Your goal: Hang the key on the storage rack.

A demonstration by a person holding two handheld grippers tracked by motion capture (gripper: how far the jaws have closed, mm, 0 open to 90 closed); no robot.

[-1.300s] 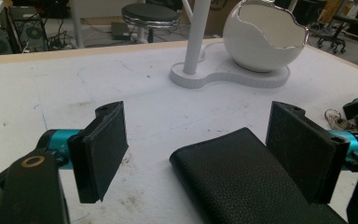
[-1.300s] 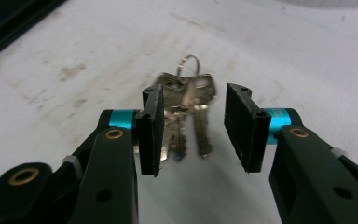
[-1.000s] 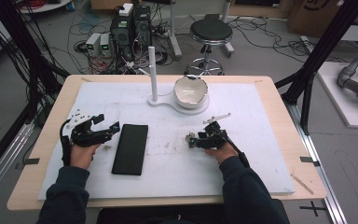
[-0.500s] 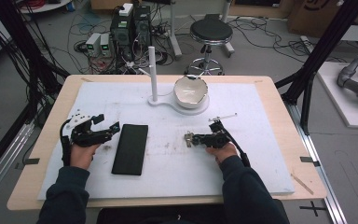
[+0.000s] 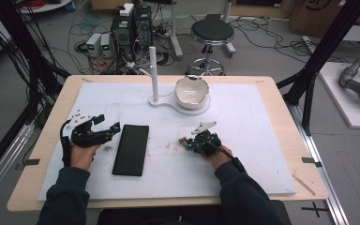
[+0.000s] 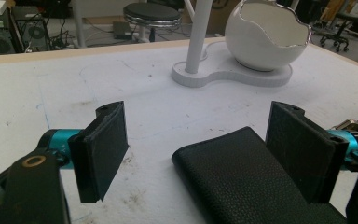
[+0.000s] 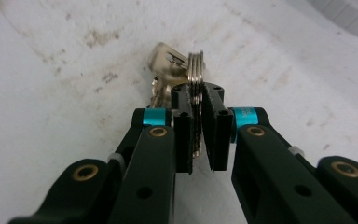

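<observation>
A bunch of silver keys (image 7: 165,60) on a metal ring (image 7: 196,63) lies on the white mat. My right gripper (image 7: 198,93) is shut on that ring, which stands on edge between the pads; its jaws have just been closing. From above, the right gripper (image 5: 184,141) sits right of the mat's centre, pointing left, with the keys (image 5: 182,140) at its tip. My left gripper (image 5: 107,123) rests open at the left. A black leather case (image 5: 131,149) lies flat beside it. In the left gripper view the case (image 6: 242,177) reaches between the open jaws, untouched.
A white broken-rimmed bowl (image 5: 192,91) sits on a white base with an upright post (image 5: 153,75) at the back of the mat (image 5: 262,140). The bowl (image 6: 265,35) is far ahead of the left gripper. The wooden table edge (image 5: 304,154) frames the mat.
The right gripper's jaws have closed onto the key ring and the hand has shifted slightly. The left gripper and the black case have stayed where they were.
</observation>
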